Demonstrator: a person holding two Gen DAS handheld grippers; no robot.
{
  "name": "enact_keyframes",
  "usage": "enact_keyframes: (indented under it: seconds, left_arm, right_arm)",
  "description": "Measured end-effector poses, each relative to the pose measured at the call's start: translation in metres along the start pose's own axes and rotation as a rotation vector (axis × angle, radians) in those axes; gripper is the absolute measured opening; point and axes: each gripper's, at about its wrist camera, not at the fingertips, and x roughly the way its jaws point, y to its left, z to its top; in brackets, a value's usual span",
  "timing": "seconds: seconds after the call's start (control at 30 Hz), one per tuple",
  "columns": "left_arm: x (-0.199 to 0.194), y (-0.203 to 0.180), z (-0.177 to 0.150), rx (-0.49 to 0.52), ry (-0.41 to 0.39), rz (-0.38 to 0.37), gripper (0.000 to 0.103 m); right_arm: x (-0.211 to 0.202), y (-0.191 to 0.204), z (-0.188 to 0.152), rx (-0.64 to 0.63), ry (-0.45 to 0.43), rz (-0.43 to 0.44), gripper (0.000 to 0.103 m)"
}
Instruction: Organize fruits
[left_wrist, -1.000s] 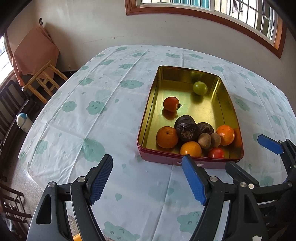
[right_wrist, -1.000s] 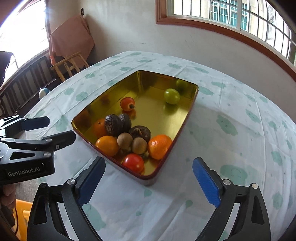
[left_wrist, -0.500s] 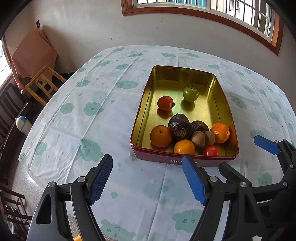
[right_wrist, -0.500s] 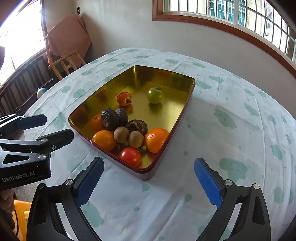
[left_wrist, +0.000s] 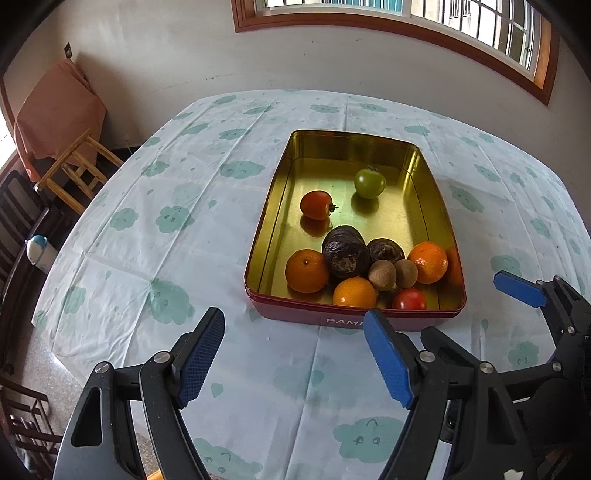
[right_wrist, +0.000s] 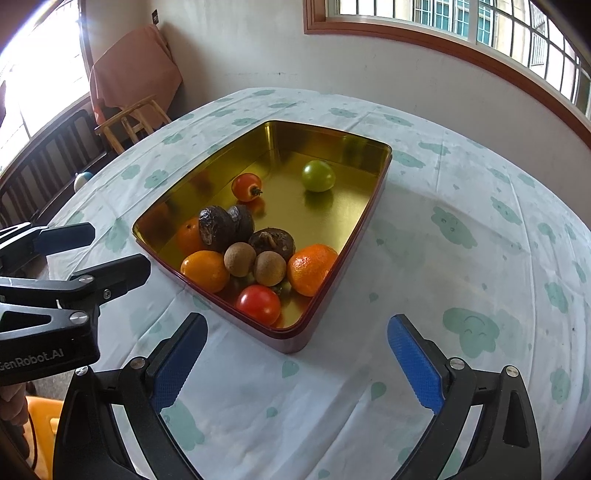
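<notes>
Two hand-held grippers: left (left_wrist: 293, 356) opening, right (right_wrist: 295, 363) spread, empty; "GenRobot.AI", tin (left_wrist: 295, 317) "BAM".

Rectangular metal tin (left_wrist: 445, 236), glossy gold inside, mirroring the fruit; matt dark red outside. Thin creased white tablecloth (left_wrist: 177, 258) with pale green cloud print, papery or plastic, faint sheen. Smooth shiny green tomato (right_wrist: 318, 176); wrinkled, dull dark brown passion fruit (left_wrist: 346, 252); rough matt brown longans (right_wrist: 239, 259); dimpled orange mandarins (left_wrist: 306, 270). Textured blue pads (right_wrist: 415, 363) on matt black plastic arms with metal rivets.
</notes>
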Motion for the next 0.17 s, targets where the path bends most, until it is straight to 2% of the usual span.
enact_keyframes:
  seconds: [0.17]
  left_arm:
    - [0.0, -0.0021, 0.0, 0.005, 0.002, -0.001, 0.08]
  right_arm:
    - [0.0011, 0.0008, -0.0003, 0.001, 0.002, -0.004, 0.098]
